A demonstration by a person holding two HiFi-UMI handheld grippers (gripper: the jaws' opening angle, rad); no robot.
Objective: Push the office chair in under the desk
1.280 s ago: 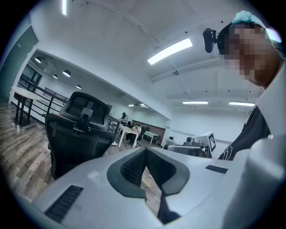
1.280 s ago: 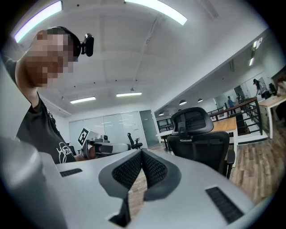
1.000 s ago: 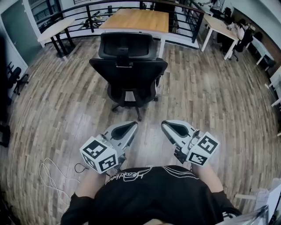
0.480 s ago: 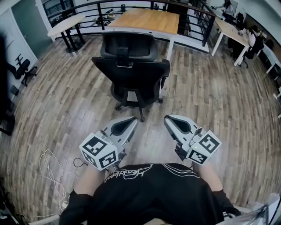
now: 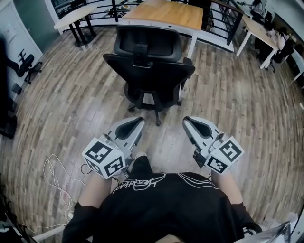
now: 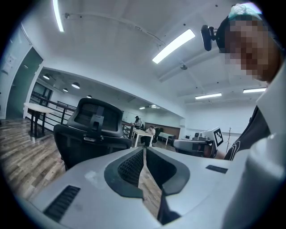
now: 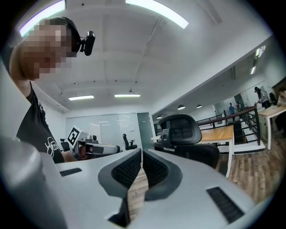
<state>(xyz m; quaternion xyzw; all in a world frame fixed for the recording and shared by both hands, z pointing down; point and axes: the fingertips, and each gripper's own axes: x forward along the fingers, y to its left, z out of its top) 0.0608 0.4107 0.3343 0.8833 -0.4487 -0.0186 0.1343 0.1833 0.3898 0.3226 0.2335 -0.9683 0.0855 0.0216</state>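
head view: office chair (image 5: 149, 71) at 12 o'clock, backrest toward person, near desk (image 5: 166, 13), apart from both grippers | left gripper view: left gripper (image 6: 144, 151) clenched, empty, chair at 10 o'clock | right gripper view: right gripper (image 7: 141, 154) clenched, empty, chair at 2 o'clock

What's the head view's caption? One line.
Left hand-held gripper and right hand-held gripper, both shut, face office chair before desk.

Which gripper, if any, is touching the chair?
Apart, both. The head view shows the left gripper and right gripper, jaws shut and empty, short of the chair, with floor visible between.
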